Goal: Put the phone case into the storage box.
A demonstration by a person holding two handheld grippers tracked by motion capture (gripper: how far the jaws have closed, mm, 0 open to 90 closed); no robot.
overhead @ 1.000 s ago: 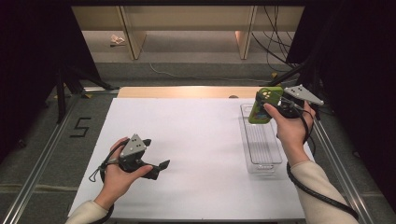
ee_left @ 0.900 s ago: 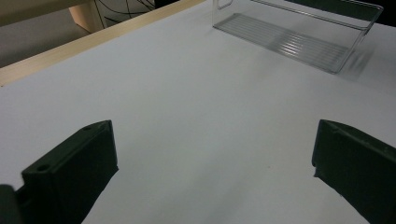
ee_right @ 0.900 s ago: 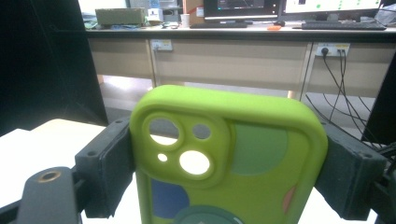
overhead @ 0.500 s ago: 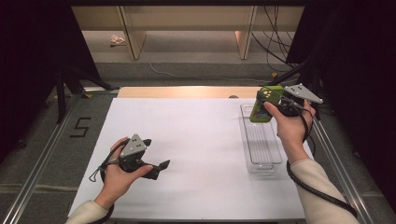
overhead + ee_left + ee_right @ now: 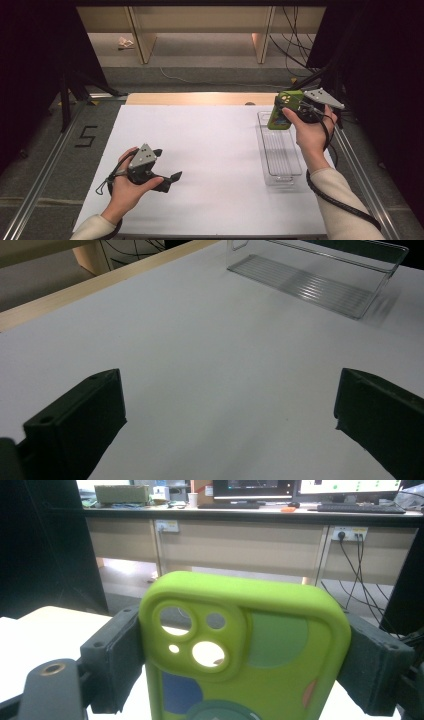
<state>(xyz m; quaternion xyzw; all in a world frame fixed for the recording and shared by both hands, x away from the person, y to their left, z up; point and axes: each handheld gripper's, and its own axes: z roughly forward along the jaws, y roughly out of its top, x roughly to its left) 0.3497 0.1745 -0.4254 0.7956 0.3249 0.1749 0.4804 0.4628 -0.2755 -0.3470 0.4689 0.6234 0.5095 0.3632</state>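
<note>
While left tool [image 5: 169, 181] gapes, right tool [image 5: 245, 655] clamps green phone case [image 5: 240, 650] (camera cutouts visible close-up).

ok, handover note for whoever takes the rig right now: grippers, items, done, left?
Right gripper: shut on the lime-green rubber phone case, pads on its two long edges, held in the air above the far end of the clear ribbed plastic tray.
Left gripper: open, nothing between the jaws, low over the white table near its front left.
Done: case picked up.
Left: probably lower the case into the tray, which holds nothing yet, and release.
</note>
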